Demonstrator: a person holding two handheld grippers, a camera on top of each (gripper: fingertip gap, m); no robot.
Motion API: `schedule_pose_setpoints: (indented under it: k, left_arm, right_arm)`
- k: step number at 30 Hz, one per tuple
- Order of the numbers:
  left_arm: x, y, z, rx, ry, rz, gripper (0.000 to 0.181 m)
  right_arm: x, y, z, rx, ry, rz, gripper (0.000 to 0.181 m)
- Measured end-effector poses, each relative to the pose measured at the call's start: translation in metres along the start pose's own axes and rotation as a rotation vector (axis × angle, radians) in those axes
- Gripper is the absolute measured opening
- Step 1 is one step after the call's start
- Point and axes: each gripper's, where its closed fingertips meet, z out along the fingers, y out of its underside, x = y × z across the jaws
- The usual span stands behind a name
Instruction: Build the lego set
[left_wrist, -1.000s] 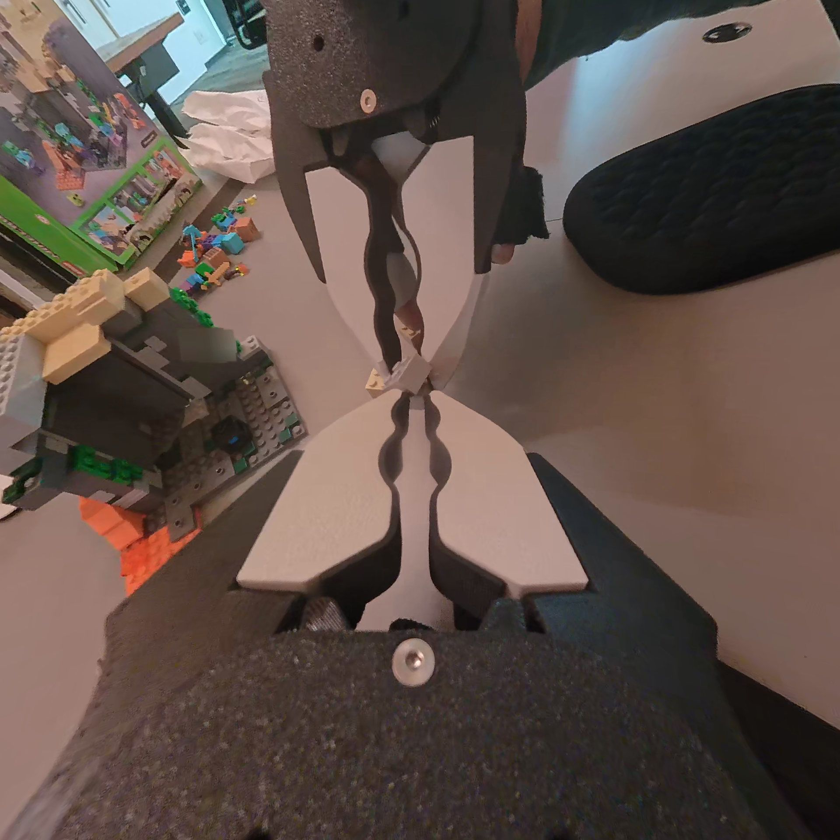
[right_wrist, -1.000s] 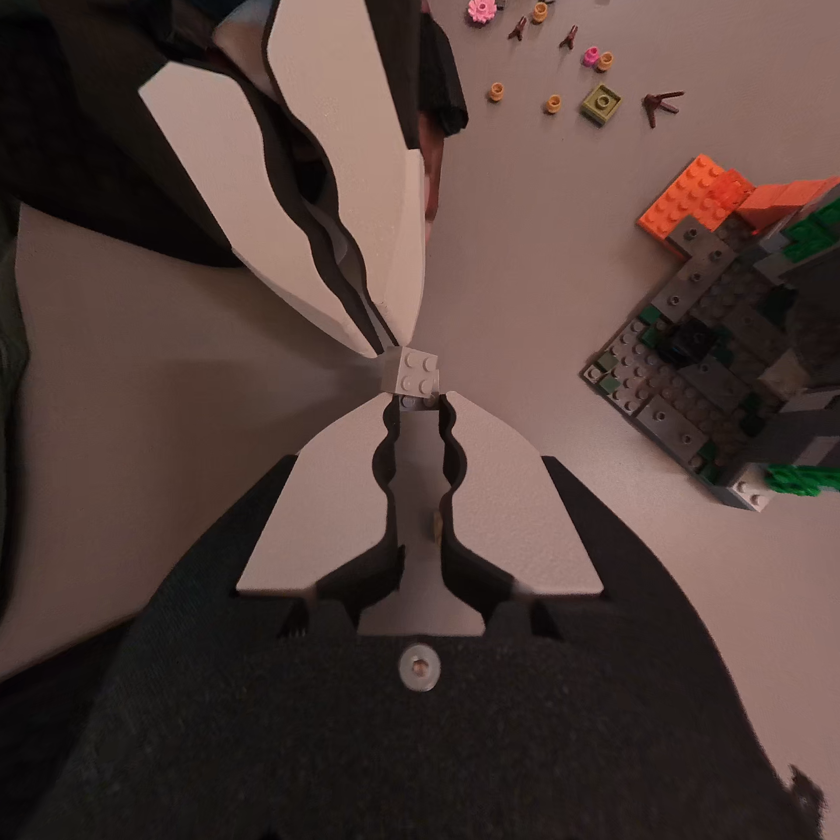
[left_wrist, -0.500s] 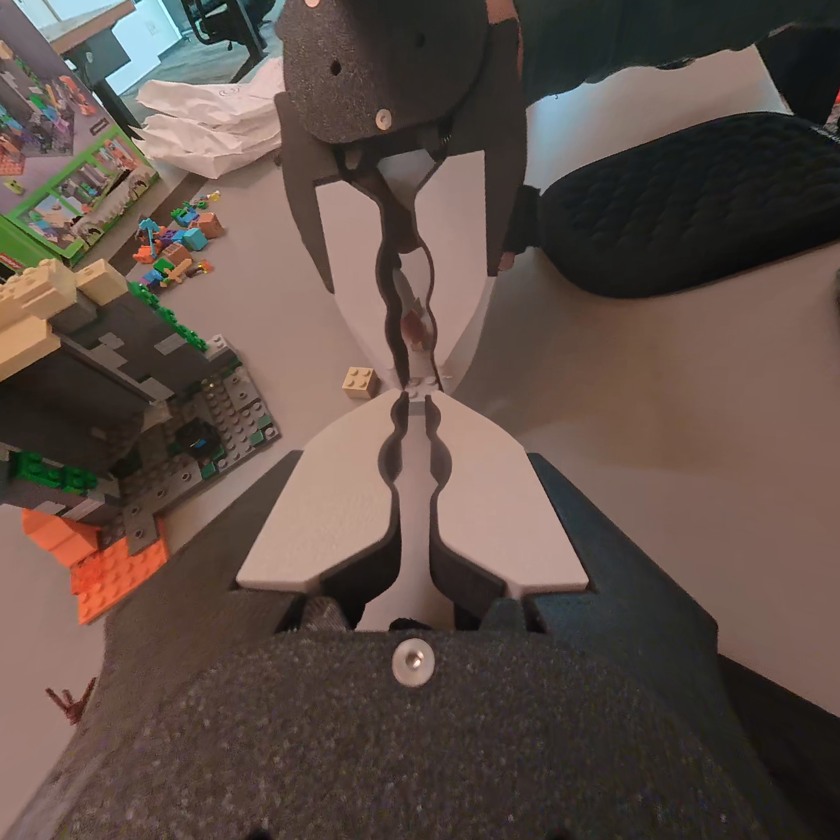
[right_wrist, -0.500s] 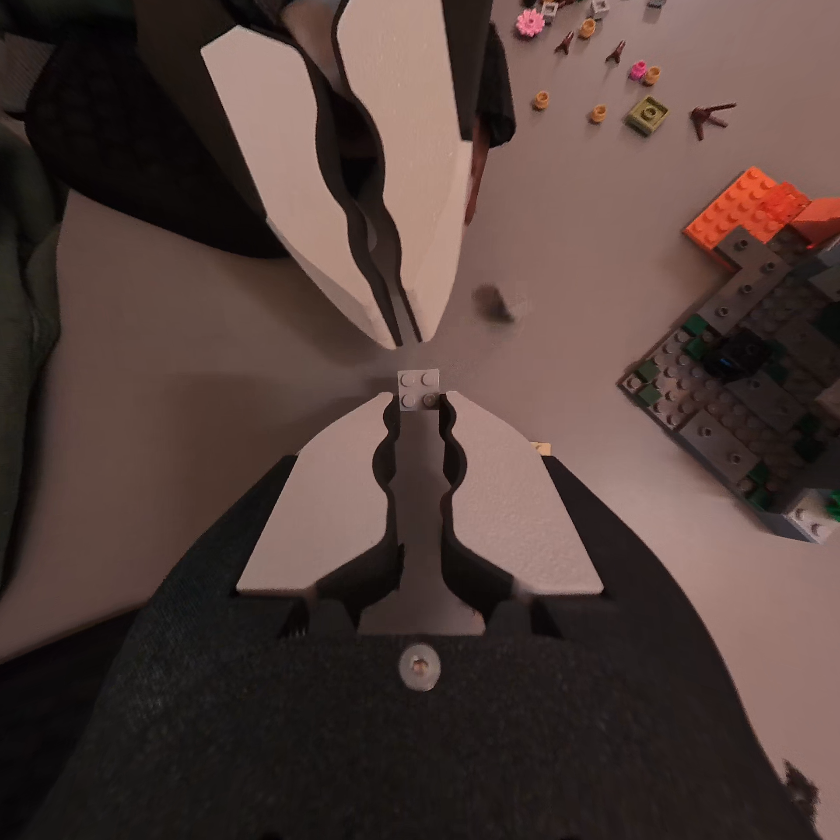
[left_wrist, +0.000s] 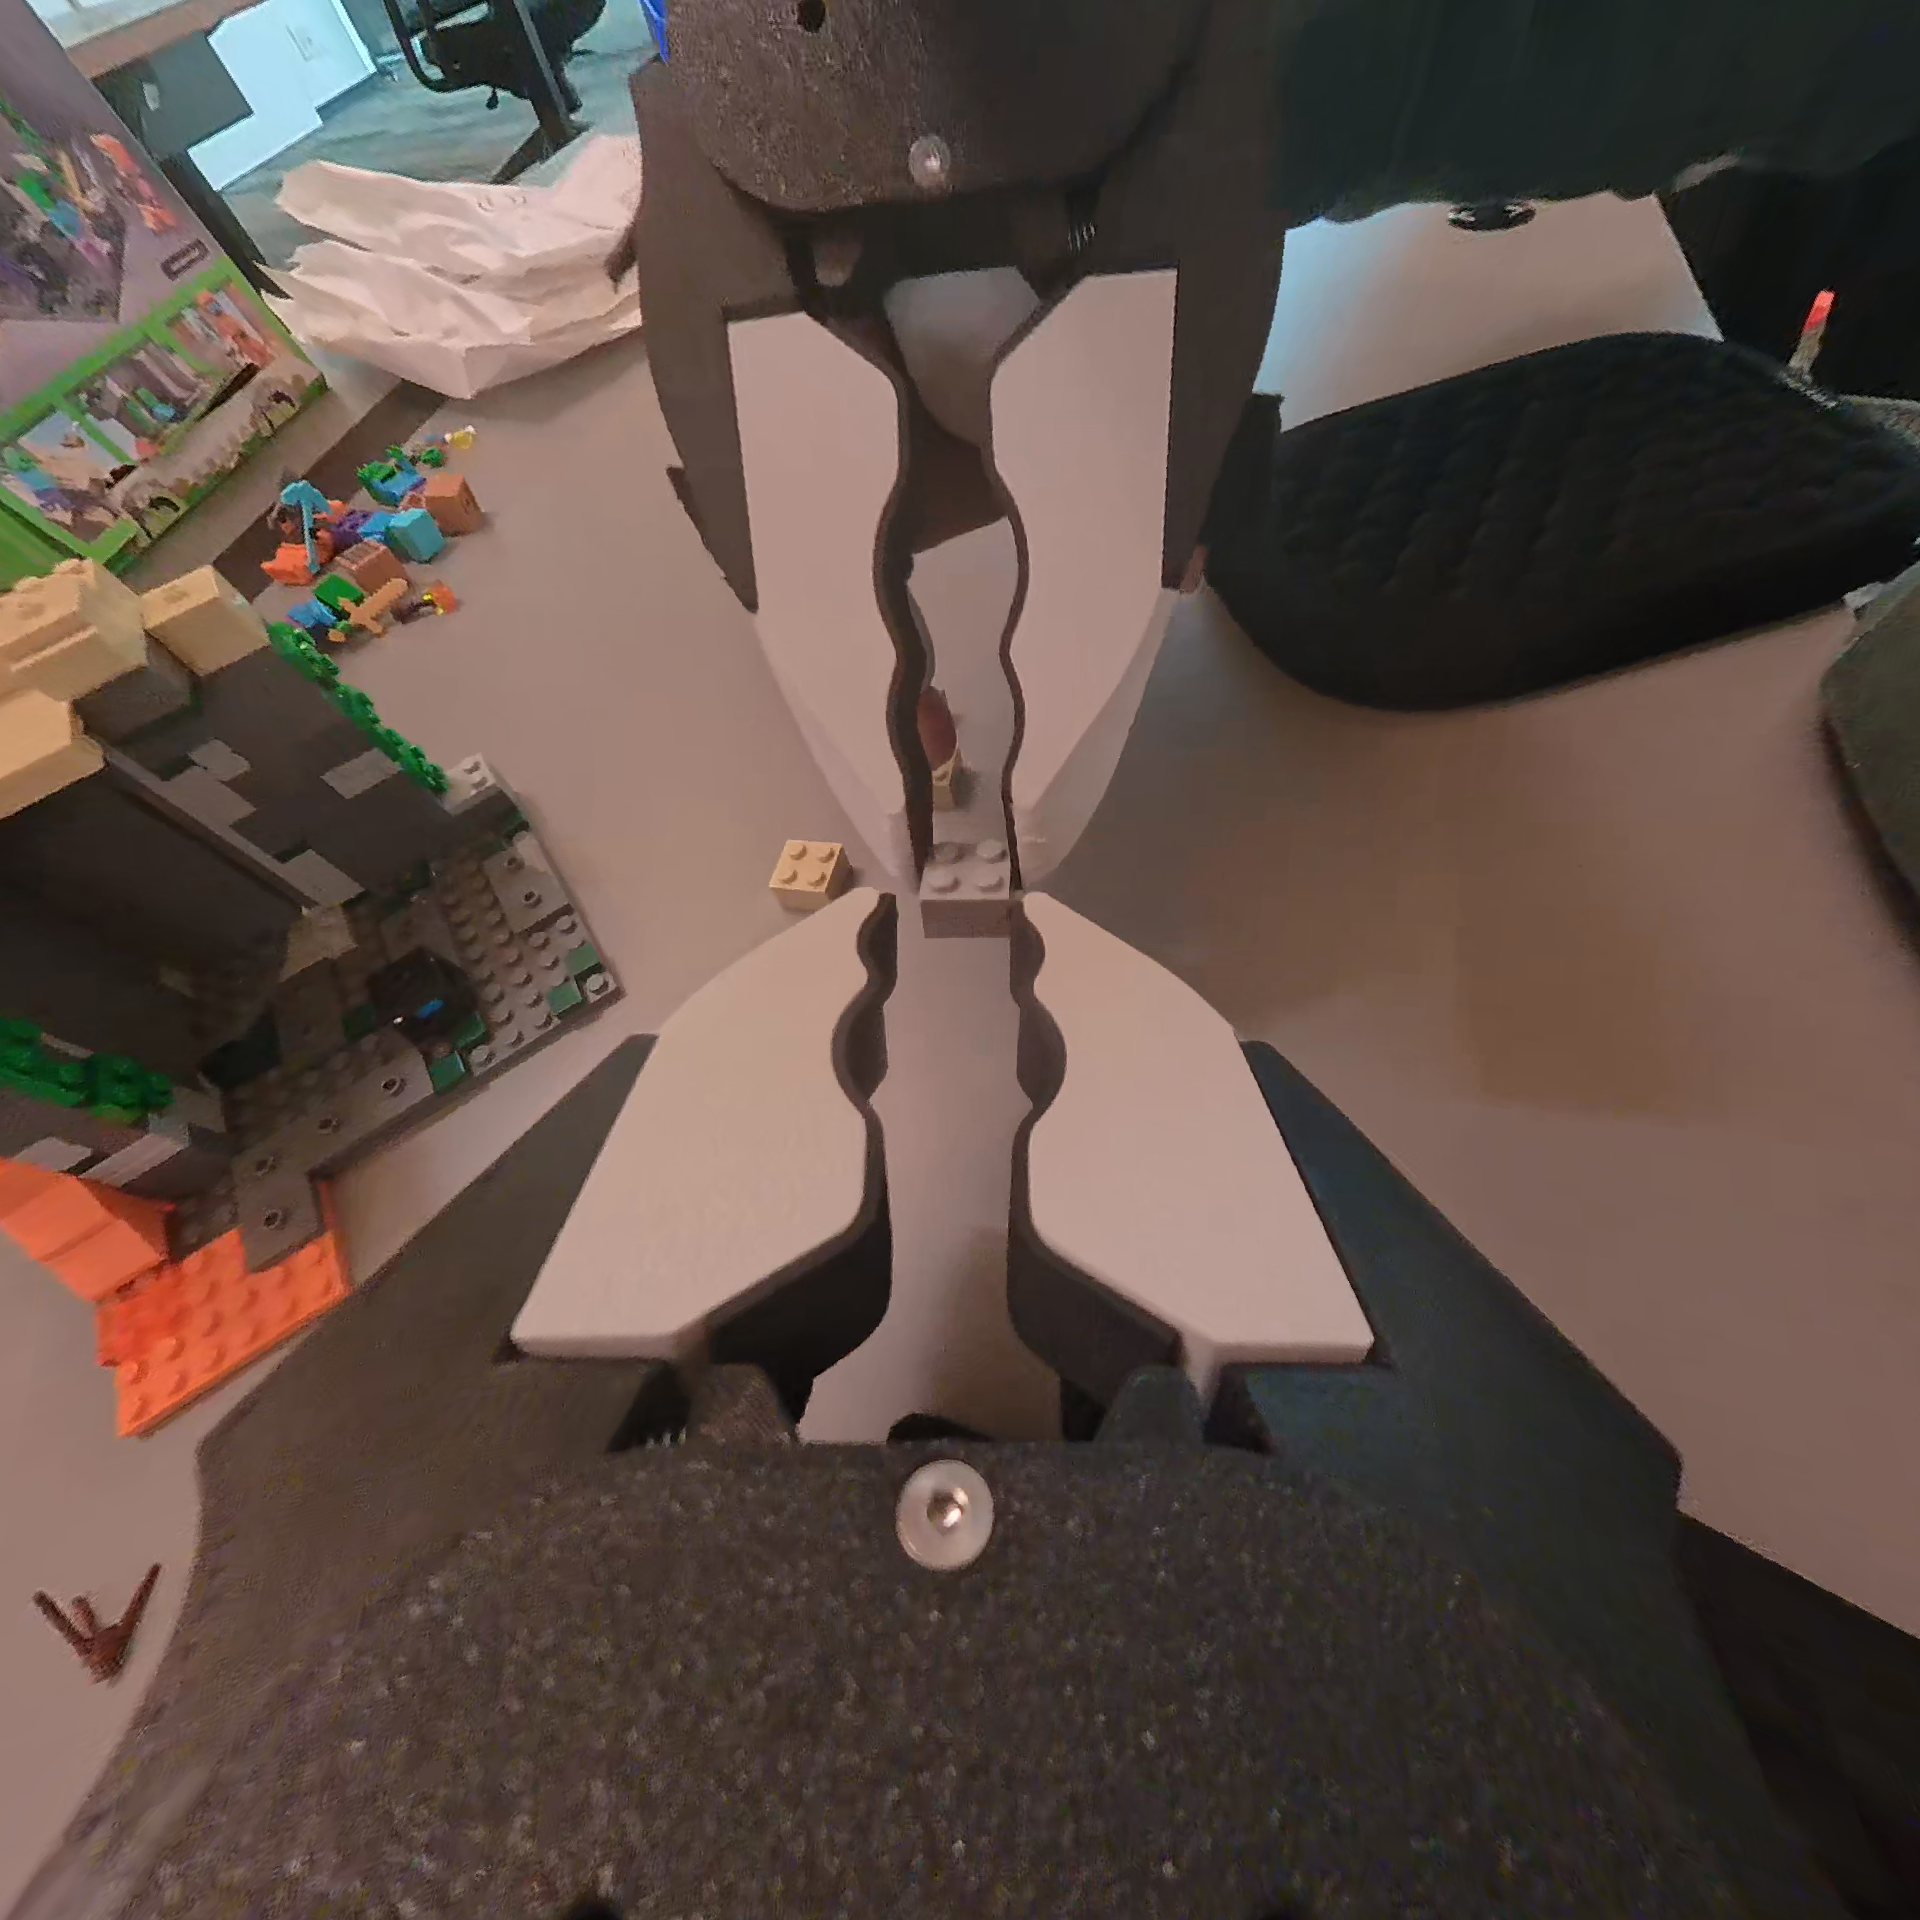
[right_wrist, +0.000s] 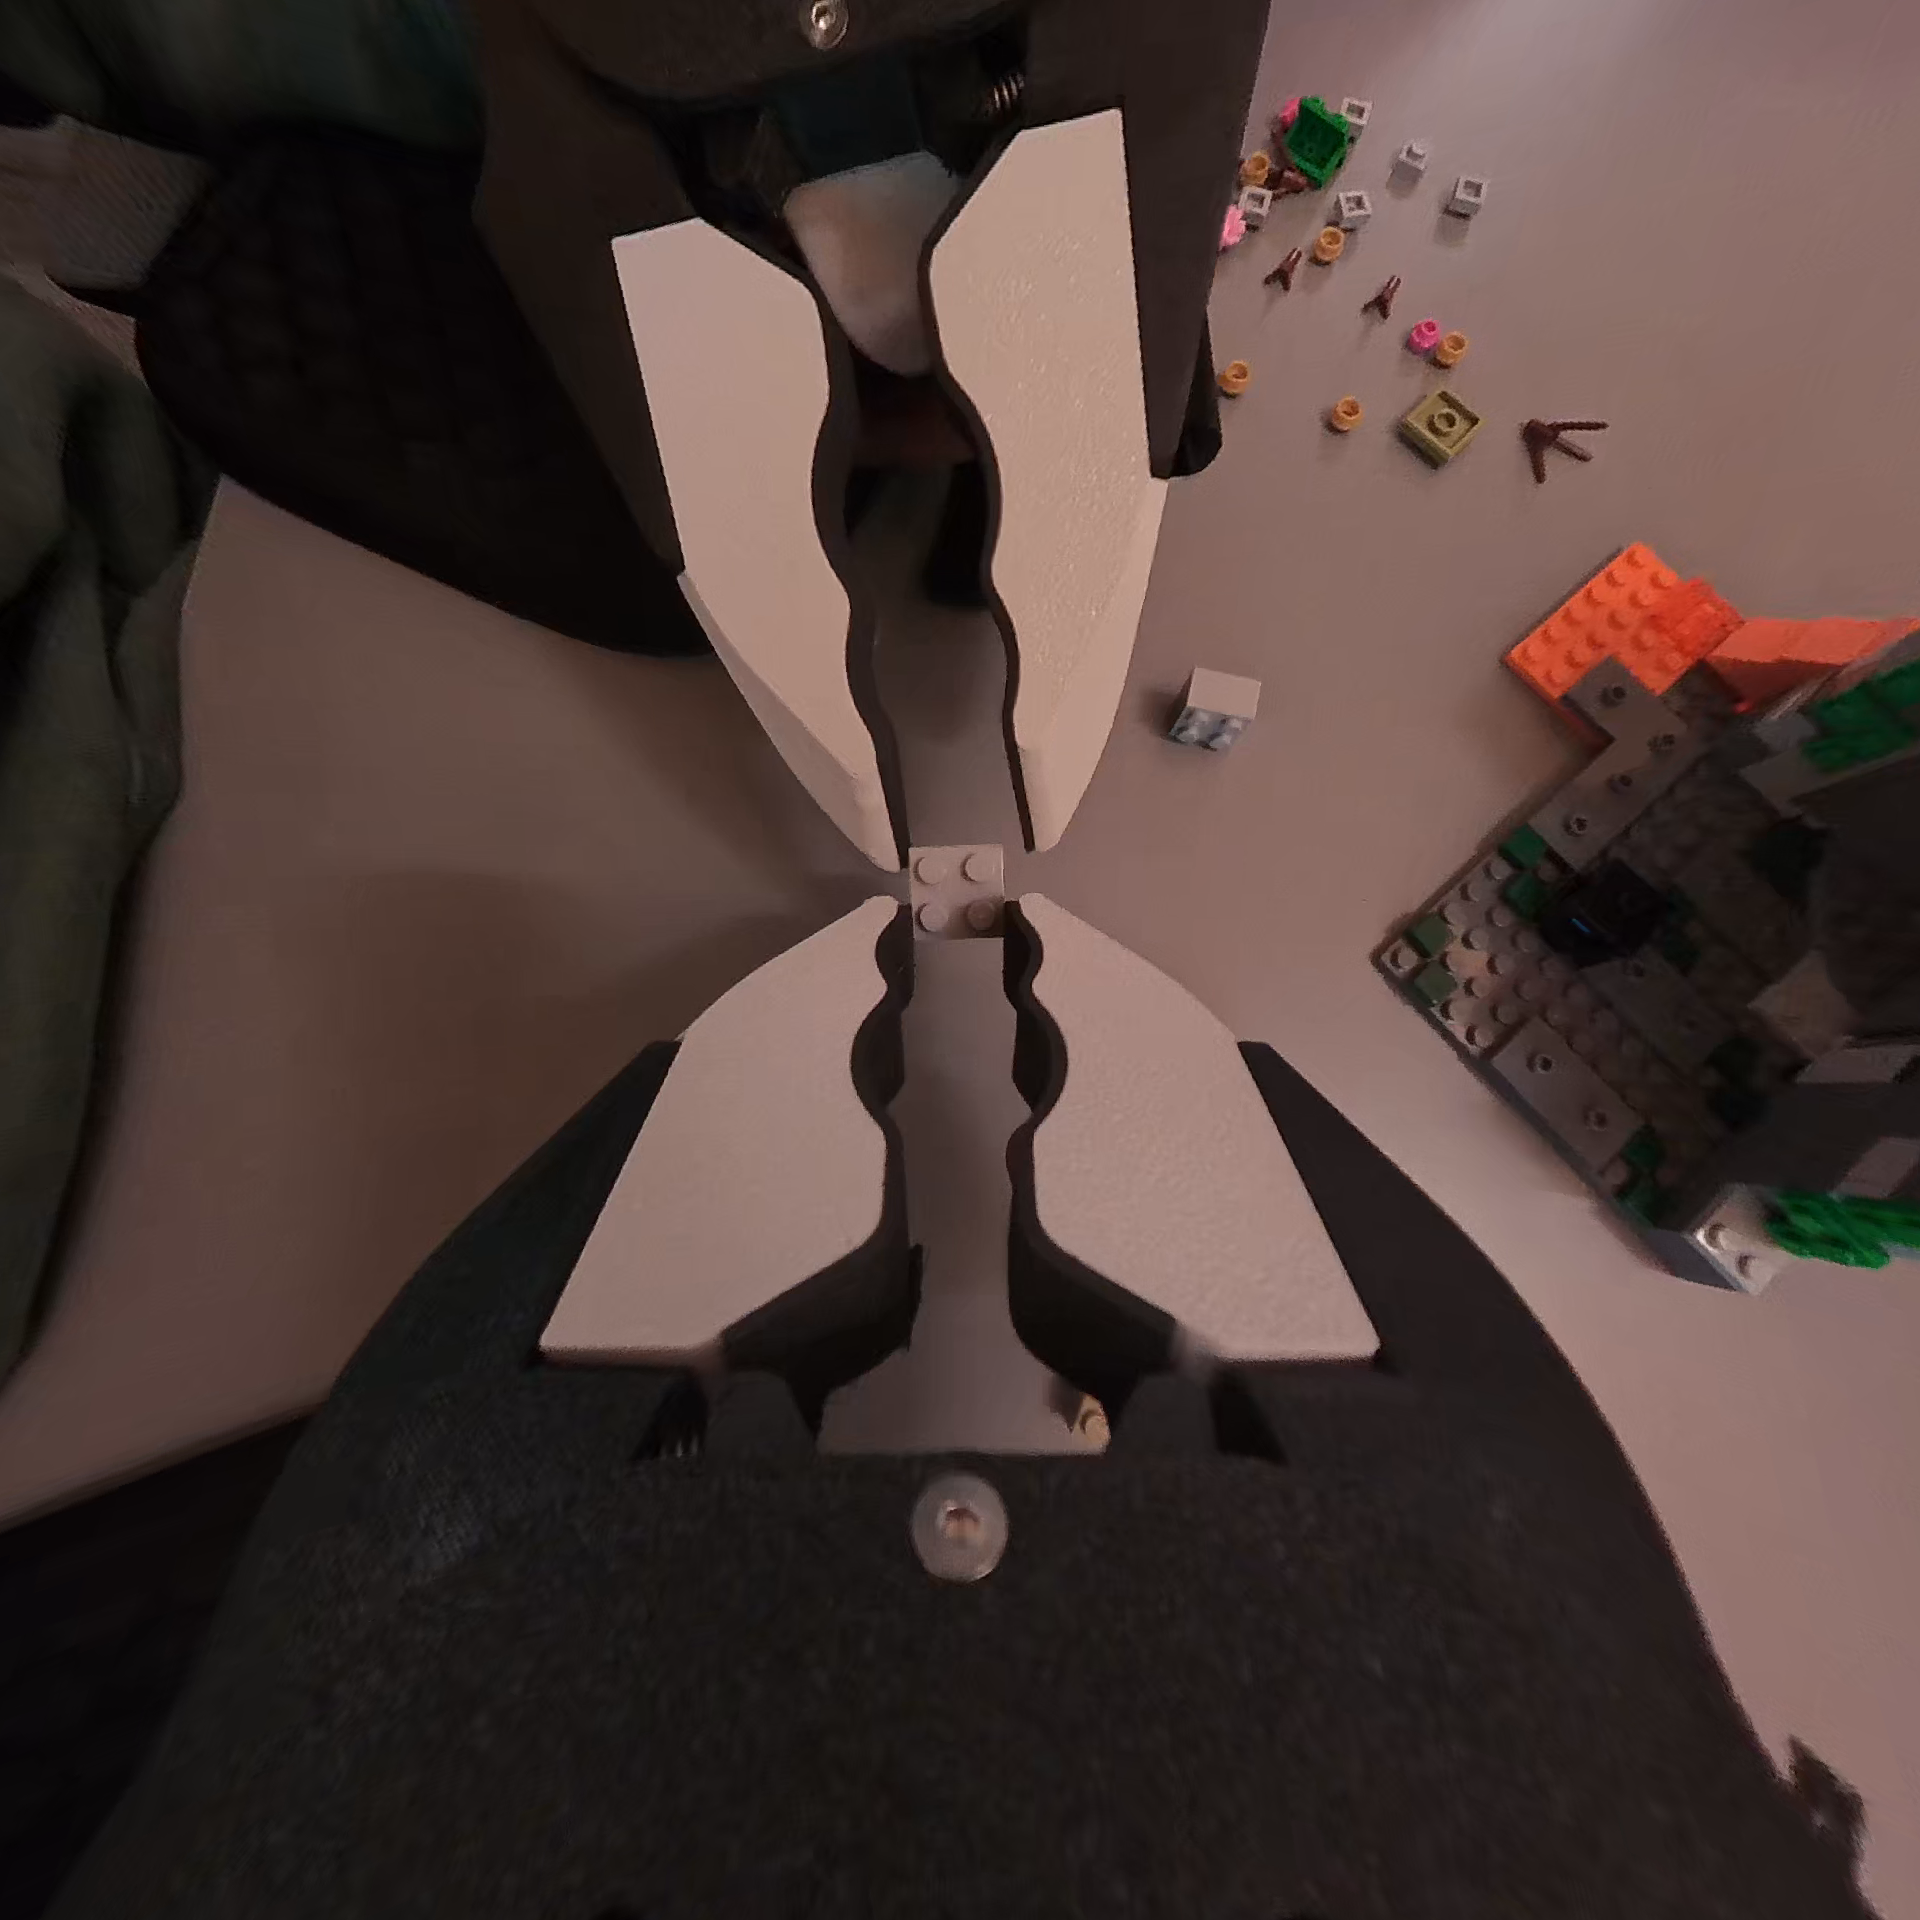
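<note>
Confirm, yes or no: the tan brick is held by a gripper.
No, the tan brick lies loose on the table, left of both grippers' tips.

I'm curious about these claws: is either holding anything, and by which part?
The right gripper pinches a small grey brick by two opposite side walls. The left gripper, open, flanks its other end, apparently without squeezing.

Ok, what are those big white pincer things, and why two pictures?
Two hand-held grippers, one in each of a person's hands. Each carries a camera looking along its fingers, so it shows itself at the bottom and the other on top. The right gripper pinches a small grey square brick. The left gripper has fingers either side of it; whether they squeeze is unclear. On the grey table sit a tan square brick, a half-built grey-and-green brick model and loose coloured pieces.
</note>
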Motion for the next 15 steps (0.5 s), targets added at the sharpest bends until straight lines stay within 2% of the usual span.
schedule_pose_setpoints:
  k: [15]
  left_arm:
    - [-0.004, -0.002, -0.006, 0.001, -0.013, -0.002, 0.016]
  right_arm:
    - [0.004, -0.013, 0.0, 0.057, 0.028, -0.008, 0.016]
